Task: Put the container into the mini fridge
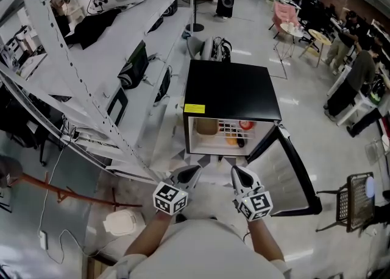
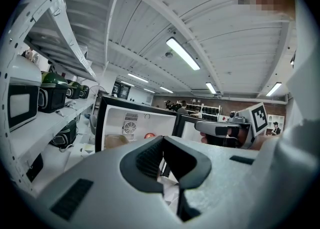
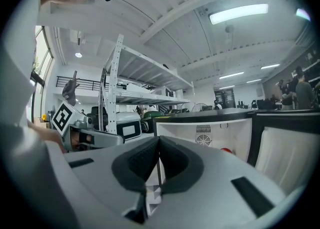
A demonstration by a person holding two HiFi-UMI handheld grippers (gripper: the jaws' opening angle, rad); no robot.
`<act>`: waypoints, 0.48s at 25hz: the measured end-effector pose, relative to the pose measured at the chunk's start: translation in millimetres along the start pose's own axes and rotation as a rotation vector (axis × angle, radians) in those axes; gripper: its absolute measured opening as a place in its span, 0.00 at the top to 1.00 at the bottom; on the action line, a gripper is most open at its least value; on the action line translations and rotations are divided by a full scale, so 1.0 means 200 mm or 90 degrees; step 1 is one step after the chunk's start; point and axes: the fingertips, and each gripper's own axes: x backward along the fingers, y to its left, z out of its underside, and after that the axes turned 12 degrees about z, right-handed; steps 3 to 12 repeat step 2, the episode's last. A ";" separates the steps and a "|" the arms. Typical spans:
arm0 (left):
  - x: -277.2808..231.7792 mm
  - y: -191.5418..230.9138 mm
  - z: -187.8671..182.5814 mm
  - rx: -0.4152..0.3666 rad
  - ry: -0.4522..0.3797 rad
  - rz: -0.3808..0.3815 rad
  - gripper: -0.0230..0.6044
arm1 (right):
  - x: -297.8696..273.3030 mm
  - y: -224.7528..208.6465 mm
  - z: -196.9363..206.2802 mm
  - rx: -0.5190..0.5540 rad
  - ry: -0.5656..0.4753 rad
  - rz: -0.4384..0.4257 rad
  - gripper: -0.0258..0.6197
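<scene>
The black mini fridge (image 1: 231, 92) stands on the floor ahead with its door (image 1: 291, 174) swung open to the right. A tan container (image 1: 206, 127) sits on the left of the wire shelf inside, beside a red item (image 1: 246, 124) and an orange item (image 1: 232, 140). My left gripper (image 1: 195, 169) and right gripper (image 1: 236, 170) hover side by side just in front of the opening, both shut and empty. In the left gripper view the shut jaws (image 2: 162, 142) point at the fridge, with the container (image 2: 116, 140) behind them. In the right gripper view the jaws (image 3: 159, 140) are pressed together.
A white shelving rack (image 1: 91, 89) with appliances runs along the left. A white appliance (image 1: 122, 222) lies on the floor at the lower left, and a black wire chair (image 1: 356, 198) stands to the right. People sit at desks (image 1: 341, 34) far right.
</scene>
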 end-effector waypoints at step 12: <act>0.00 -0.01 -0.01 -0.001 -0.002 -0.001 0.96 | 0.01 -0.01 0.00 -0.001 0.002 0.001 0.95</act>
